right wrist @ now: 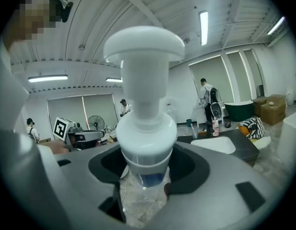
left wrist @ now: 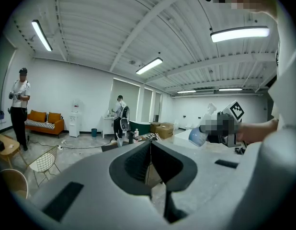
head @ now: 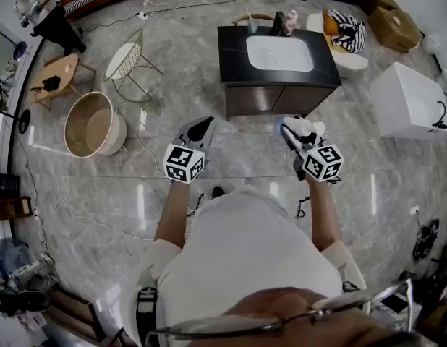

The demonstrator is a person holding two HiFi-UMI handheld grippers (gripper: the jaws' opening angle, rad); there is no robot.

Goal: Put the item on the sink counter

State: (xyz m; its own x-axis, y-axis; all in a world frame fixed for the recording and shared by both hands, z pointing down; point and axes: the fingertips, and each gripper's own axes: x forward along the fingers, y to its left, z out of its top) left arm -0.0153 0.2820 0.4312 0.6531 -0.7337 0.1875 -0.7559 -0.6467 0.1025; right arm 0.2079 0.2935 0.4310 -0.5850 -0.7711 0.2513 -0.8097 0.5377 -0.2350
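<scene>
Pump bottle (right wrist: pixel 145 123): white pump head, clear body, bit of blue inside. Upright, clamped in my right tool (right wrist: pixel 144 176). Jaws spread wide round the body, pads on both sides. It's held in the air over the marble floor (head: pixel 231 132), resting on nothing.

Sink counter (head: pixel 234 45): dark top w/ white basin (head: pixel 279 53) set in it, dark cabinet front below. Straight ahead of me, well apart from the pump bottle. At its back edge: cup (head: pixel 252 26) w/ a thin stick in it, dark tap (head: pixel 280 20), small pink bottle (head: pixel 290 24).

Left tool (left wrist: pixel 150 150): jaws together, nothing btwn them. Held out beside the right tool, the two apart.

Around: round tub (head: pixel 93 125) & wire chair (head: pixel 129 58) left of the sink counter. White box unit (head: pixel 408 100) to its right. Cables trail over the floor.

Left gripper view, far off: person (left wrist: pixel 18 107) standing near an orange sofa (left wrist: pixel 42 121), second person (left wrist: pixel 120 116) w/ backpack at the back wall.
</scene>
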